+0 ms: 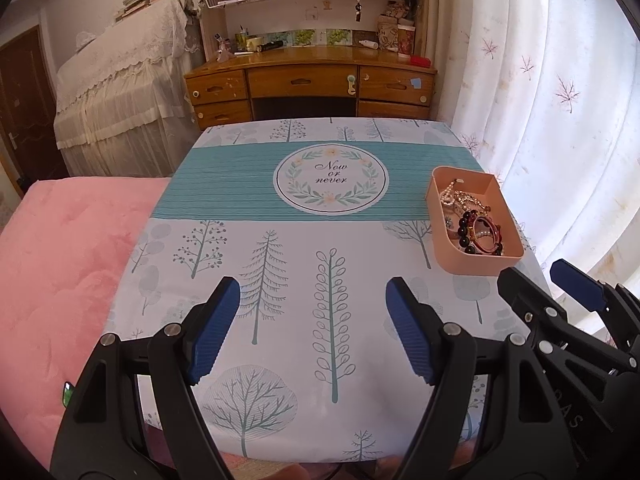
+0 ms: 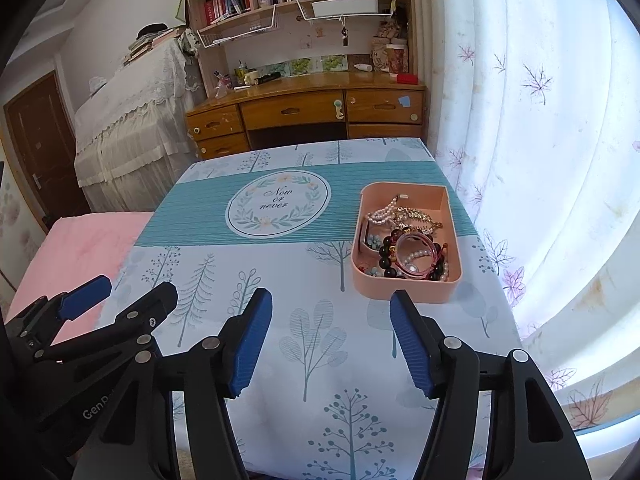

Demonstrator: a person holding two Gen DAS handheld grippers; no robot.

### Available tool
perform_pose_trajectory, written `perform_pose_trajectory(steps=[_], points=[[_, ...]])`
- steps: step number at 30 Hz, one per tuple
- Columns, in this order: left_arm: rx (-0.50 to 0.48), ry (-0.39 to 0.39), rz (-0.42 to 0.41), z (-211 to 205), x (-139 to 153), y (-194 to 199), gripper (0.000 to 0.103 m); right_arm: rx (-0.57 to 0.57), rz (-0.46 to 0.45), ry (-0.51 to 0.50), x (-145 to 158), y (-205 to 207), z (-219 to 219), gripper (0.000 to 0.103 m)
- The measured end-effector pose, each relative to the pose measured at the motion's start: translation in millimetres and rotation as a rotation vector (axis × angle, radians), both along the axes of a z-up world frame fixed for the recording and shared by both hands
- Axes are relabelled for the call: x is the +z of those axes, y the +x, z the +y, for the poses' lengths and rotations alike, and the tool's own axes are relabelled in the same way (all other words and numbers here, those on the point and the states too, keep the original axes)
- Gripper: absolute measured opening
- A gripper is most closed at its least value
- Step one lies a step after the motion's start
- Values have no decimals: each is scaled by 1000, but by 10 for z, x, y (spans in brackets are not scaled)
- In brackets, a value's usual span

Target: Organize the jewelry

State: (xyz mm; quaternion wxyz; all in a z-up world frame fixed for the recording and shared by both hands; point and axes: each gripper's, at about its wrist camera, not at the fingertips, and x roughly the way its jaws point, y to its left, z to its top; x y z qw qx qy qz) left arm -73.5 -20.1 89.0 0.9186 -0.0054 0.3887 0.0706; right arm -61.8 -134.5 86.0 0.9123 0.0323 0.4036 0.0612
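Note:
A pink rectangular tray (image 2: 404, 294) stands near the right edge of the table and holds a heap of jewelry (image 2: 404, 240): a pearl strand, a gold chain, dark bead bracelets and a pink bangle. In the left wrist view the same tray (image 1: 474, 268) lies at the right, its jewelry (image 1: 476, 220) inside. My right gripper (image 2: 331, 312) hovers open just in front of the tray, with nothing between its blue pads. My left gripper (image 1: 313, 304) is open over the tablecloth, left of the tray, also empty. Each gripper shows at the edge of the other's view.
The table wears a tree-print cloth (image 1: 304, 280) with a teal band and a round emblem (image 1: 331, 178). A pink blanket (image 1: 60, 264) lies to the left. White curtains (image 2: 540, 160) hang close on the right. A wooden desk (image 1: 310, 84) with shelves stands behind.

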Motion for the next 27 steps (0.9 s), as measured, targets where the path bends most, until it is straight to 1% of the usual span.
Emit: perform_pose_trajectory(steps=[5, 14, 27], points=[[6, 14, -7, -2, 76, -27, 73, -5, -6, 4, 72, -33, 15, 63], [14, 7, -11, 31, 135, -47, 73, -9, -13, 1, 179, -28, 29, 63], [8, -2, -7, 46, 158, -51, 73, -12, -24, -9, 209, -44, 34, 63]])
